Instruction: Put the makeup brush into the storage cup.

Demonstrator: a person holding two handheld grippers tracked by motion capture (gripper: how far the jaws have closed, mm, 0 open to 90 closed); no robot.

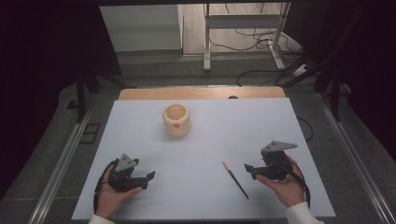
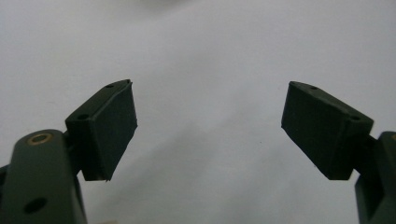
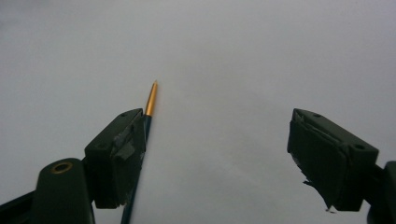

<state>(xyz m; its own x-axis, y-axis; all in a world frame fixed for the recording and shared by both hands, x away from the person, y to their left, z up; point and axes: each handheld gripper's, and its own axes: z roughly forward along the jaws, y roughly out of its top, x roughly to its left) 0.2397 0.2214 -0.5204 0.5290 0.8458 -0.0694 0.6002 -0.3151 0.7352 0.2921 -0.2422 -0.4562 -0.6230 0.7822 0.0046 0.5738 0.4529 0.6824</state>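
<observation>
On the white table (image 1: 201, 154) the pen (image 1: 235, 179) lies flat, well short of the cream cup (image 1: 176, 120), and the step looks like the approach for a pickup. The right gripper (image 1: 248, 169), jaws apart and empty, sits just beside it and would need to straddle the shaft and close; the left gripper (image 1: 148, 177) rests spread and empty. The right gripper view shows the pen's gold tip (image 3: 151, 99) beside one pad, while the high view places the cup.

Lab-type recording setup, not a home. White table (image 1: 280, 121) with a wooden edge sits between black curtains (image 1: 42, 70), metal rails (image 1: 60, 163) run along both sides on grey carpet, loose cables (image 1: 252, 37) trail on the floor behind, and a metal desk frame (image 1: 243, 28) stands there.
</observation>
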